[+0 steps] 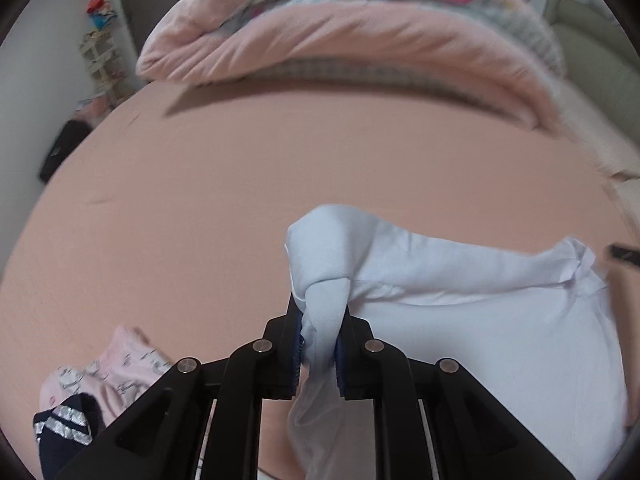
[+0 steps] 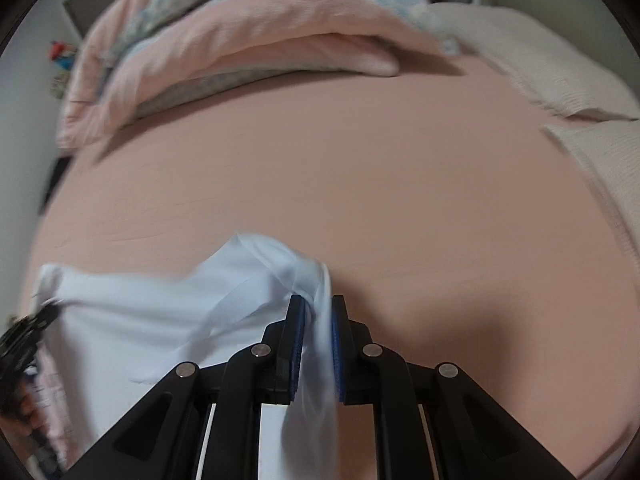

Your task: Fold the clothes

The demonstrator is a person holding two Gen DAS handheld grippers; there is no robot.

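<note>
Left wrist: my left gripper (image 1: 319,322) is clamped on a bunched edge of the pale blue garment (image 1: 472,312), which is stretched off to the right above the pink bed sheet (image 1: 240,184); pink printed clothing (image 1: 116,376) lies lower left
Right wrist: my right gripper (image 2: 318,312) is pinched on the garment's opposite edge (image 2: 256,268), cloth spanning left, blurred

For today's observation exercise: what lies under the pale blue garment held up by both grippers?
Under the pale blue garment is the pink bed sheet, seen around its edges. Whatever lies directly beneath the hanging cloth is covered. Left gripper and right gripper pinch it.
</note>
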